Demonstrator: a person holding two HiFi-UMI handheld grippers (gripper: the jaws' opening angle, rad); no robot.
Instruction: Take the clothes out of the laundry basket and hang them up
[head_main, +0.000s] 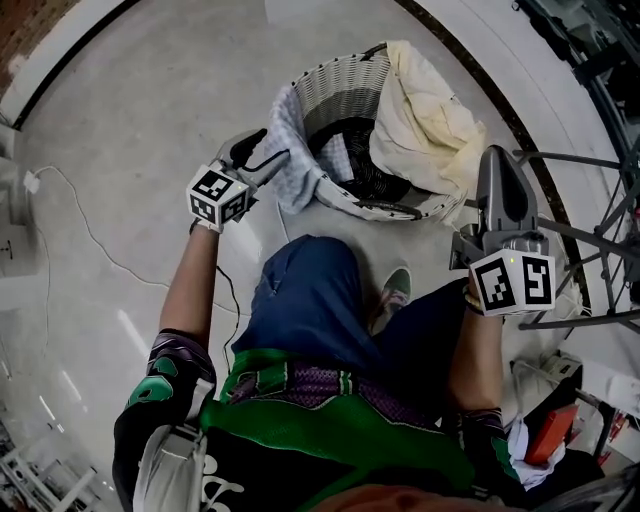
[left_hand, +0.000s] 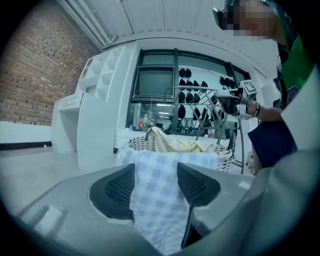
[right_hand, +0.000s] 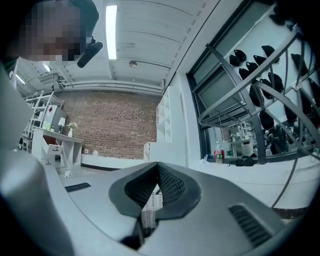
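Observation:
A white wicker laundry basket stands on the floor ahead of me. A blue-checked cloth hangs over its left rim and a cream cloth over its right side. My left gripper is at the left rim. In the left gripper view the checked cloth lies between the wide-apart jaws of the left gripper, which are open. My right gripper hovers right of the basket, beside the drying rack. The right gripper is shut and holds nothing; basket wicker shows below its tips.
My bent knee in blue shorts and a shoe are just before the basket. A white cable trails over the floor at left. Bags and an orange item lie at lower right. A white cabinet stands behind the basket.

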